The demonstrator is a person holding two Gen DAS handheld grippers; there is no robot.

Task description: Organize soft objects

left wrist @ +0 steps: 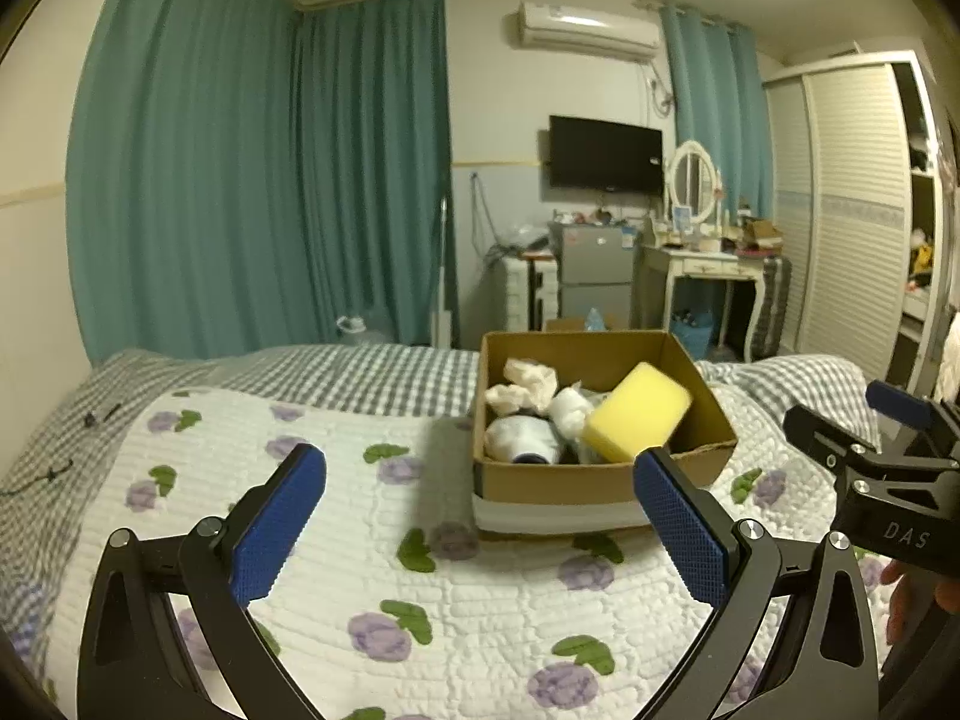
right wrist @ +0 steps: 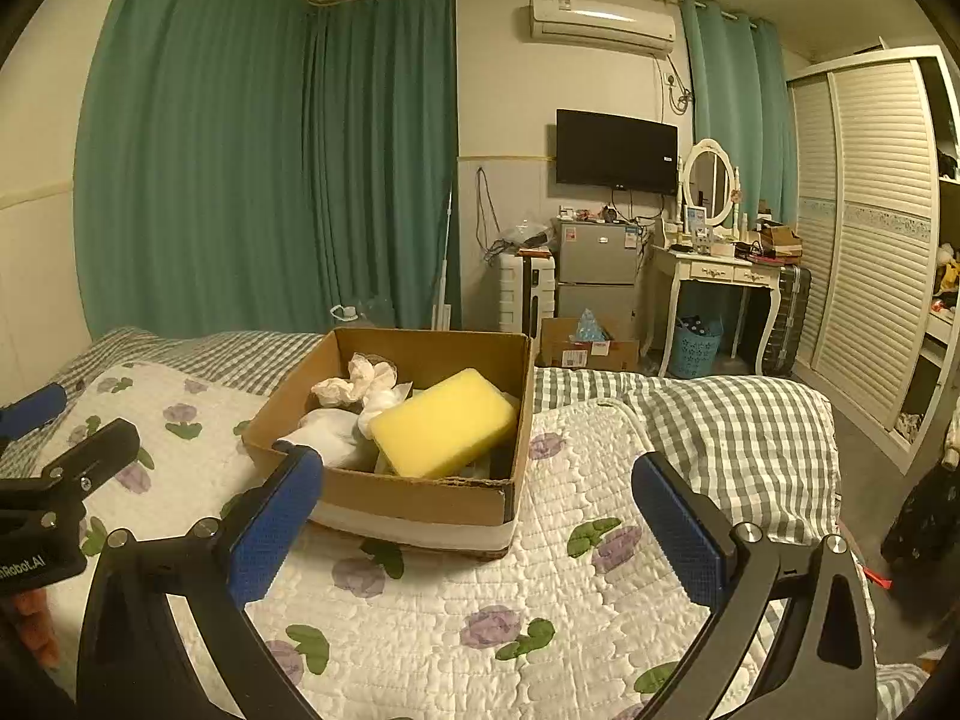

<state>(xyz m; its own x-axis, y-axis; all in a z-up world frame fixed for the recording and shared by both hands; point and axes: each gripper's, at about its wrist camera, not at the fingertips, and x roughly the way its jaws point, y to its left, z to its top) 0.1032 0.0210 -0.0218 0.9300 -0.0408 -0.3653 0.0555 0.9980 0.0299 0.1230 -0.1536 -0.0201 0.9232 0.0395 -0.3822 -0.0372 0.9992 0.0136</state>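
A cardboard box [left wrist: 540,483] stands on the bed's floral quilt [left wrist: 300,540]. In it lie a yellow sponge [left wrist: 637,411], crumpled white tissues [left wrist: 528,387] and a white rolled cloth [left wrist: 522,438]. The box [right wrist: 420,501], sponge [right wrist: 444,423] and tissues [right wrist: 360,381] also show in the right wrist view. My left gripper [left wrist: 480,531] is open and empty, just in front of the box. My right gripper [right wrist: 480,531] is open and empty, in front of the box's right corner. The right gripper shows at the right edge of the left wrist view [left wrist: 888,450].
A grey checked sheet [right wrist: 750,420] covers the bed beyond the quilt. Behind the bed are teal curtains [left wrist: 270,180], a small fridge [right wrist: 597,270], a white dressing table [right wrist: 714,276], a wardrobe [right wrist: 870,228] and a floor carton [right wrist: 588,348].
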